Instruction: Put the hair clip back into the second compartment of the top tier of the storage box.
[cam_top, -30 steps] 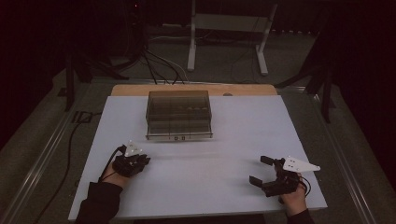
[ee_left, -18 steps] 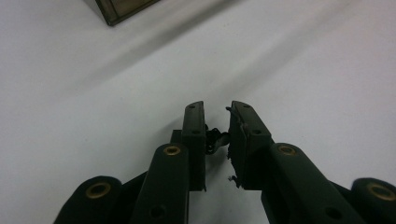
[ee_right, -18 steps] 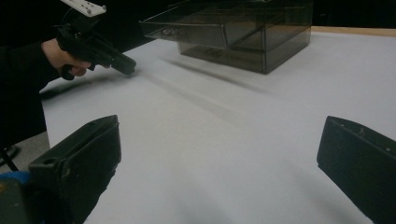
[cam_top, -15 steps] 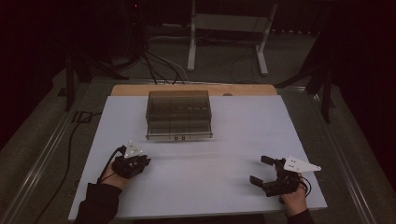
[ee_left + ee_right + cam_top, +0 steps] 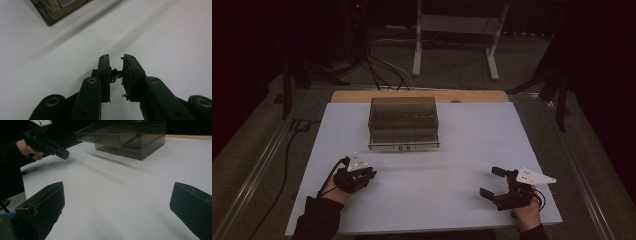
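My left gripper (image 5: 368,175) rests low over the white tabletop (image 5: 442,150) at the front left, jaws shut with nothing between them. In the left gripper view its jaw tips (image 5: 116,58) nearly touch above bare white surface. At the front right, my right gripper (image 5: 488,182) stands open, its jaws spread wide and empty. The right gripper view (image 5: 117,192) looks across the table at the left gripper (image 5: 62,154) in a hand. A smoky transparent drawer box (image 5: 403,122) stands at the back middle, apart from both grippers.
The drawer box's corner (image 5: 57,10) sits at the upper left of the left gripper view, and its drawer (image 5: 110,135) juts out slightly. A wooden strip (image 5: 417,95) edges the table's far side. Stands and cables (image 5: 382,70) lie on the dark floor beyond.
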`<state>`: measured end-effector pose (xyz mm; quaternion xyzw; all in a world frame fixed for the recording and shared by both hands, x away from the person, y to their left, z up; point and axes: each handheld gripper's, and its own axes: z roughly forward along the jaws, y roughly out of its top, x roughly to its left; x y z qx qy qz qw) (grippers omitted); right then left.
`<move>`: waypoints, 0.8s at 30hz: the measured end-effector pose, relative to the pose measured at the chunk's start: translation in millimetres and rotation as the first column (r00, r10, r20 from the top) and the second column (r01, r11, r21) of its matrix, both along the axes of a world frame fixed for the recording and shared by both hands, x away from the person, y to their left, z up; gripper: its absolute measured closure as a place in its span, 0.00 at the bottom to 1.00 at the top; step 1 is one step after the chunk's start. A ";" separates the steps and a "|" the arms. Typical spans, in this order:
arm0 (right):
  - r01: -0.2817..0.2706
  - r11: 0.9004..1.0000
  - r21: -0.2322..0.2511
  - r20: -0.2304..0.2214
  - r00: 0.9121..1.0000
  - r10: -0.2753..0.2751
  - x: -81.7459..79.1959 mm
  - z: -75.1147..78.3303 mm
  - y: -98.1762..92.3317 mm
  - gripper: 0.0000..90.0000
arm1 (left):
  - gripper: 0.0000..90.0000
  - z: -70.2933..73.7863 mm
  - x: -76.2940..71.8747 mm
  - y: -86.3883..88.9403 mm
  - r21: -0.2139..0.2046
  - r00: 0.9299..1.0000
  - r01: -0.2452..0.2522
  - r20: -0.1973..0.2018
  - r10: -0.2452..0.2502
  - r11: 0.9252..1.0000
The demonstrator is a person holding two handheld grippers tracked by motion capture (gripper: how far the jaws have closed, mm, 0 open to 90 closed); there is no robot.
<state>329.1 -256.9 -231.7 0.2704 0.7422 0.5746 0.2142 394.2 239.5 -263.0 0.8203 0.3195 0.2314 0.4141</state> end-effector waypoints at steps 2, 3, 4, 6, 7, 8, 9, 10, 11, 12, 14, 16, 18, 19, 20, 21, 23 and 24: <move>0.000 1.000 0.002 -0.001 1.000 0.000 0.0 -0.1 -0.1 0.00 | 0.87 1.3 -0.5 -0.2 -0.002 1.000 0.004 0.001 -0.004 1.000; 0.000 1.000 0.001 -0.001 1.000 0.000 0.1 -0.1 -0.1 0.00 | 0.87 2.0 -0.9 -0.3 0.000 1.000 0.003 0.003 -0.003 1.000; 0.000 1.000 0.000 -0.002 1.000 0.000 0.1 -0.2 0.0 0.00 | 0.87 2.6 -1.2 -0.5 -0.001 1.000 0.007 0.003 -0.007 1.000; -0.001 1.000 0.000 -0.003 1.000 0.001 0.1 -0.2 0.2 0.00 | 0.87 3.1 -1.7 -1.0 -0.001 1.000 0.011 0.002 -0.011 1.000; 0.000 1.000 -0.001 -0.003 1.000 0.000 0.1 -0.2 0.2 0.00 | 0.87 3.4 -1.9 -1.4 -0.001 1.000 0.016 -0.001 -0.016 1.000; 0.001 1.000 -0.001 -0.003 1.000 -0.001 0.1 -0.2 0.2 0.00 | 0.87 3.4 -2.0 -1.6 -0.001 1.000 0.016 0.000 -0.016 1.000; 0.001 1.000 -0.001 -0.002 1.000 -0.001 0.1 -0.2 0.1 0.00 | 0.87 3.6 -2.1 -1.9 -0.001 1.000 0.018 -0.001 -0.018 1.000; 0.001 1.000 -0.001 -0.001 1.000 -0.001 0.1 -0.2 0.1 0.00 | 0.87 3.9 -2.3 -2.3 -0.001 1.000 0.020 -0.002 -0.020 1.000; 0.002 1.000 0.000 -0.001 1.000 -0.002 0.1 -0.1 0.0 0.00 | 0.87 4.6 -2.7 -2.6 0.001 1.000 0.021 0.000 -0.021 1.000; 0.002 1.000 0.000 -0.002 1.000 -0.002 0.1 -0.2 0.0 0.00 | 0.87 4.9 -2.9 -2.8 0.000 1.000 0.024 -0.001 -0.024 1.000; 0.002 1.000 0.001 -0.003 1.000 -0.002 0.2 -0.3 0.1 0.00 | 0.87 6.1 -3.4 -3.2 0.000 0.999 0.032 0.000 -0.032 0.999; 0.002 1.000 0.001 -0.003 1.000 -0.002 0.2 -0.3 0.1 0.00 | 0.87 7.1 -4.0 -4.0 -0.002 0.999 0.036 -0.001 -0.036 0.999; 0.003 1.000 0.000 -0.002 1.000 -0.003 0.1 -0.3 0.0 0.00 | 0.87 8.2 -4.4 -4.7 -0.003 0.999 0.041 0.001 -0.041 0.999; 0.003 1.000 0.001 -0.002 1.000 -0.003 0.2 -0.3 -0.1 0.00 | 0.87 9.0 -4.8 -5.4 0.002 0.999 0.042 0.003 -0.042 0.999; 0.003 1.000 0.002 -0.002 1.000 -0.003 0.2 -0.3 -0.2 0.00 | 0.87 9.3 -5.0 -5.8 0.001 0.999 0.043 0.002 -0.043 0.999; 0.003 1.000 0.001 -0.002 1.000 -0.003 0.2 -0.3 -0.2 0.00 | 0.87 9.9 -5.2 -6.3 0.000 0.999 0.049 0.001 -0.049 0.999; 0.004 1.000 0.001 -0.002 1.000 -0.004 0.2 -0.3 -0.2 0.00 | 0.87 10.2 -5.3 -6.7 0.000 0.999 0.051 0.003 -0.051 0.999; 0.004 1.000 0.001 -0.003 1.000 -0.004 0.3 -0.3 -0.3 0.00 | 0.87 11.7 -6.1 -7.9 -0.004 0.998 0.056 0.004 -0.056 0.998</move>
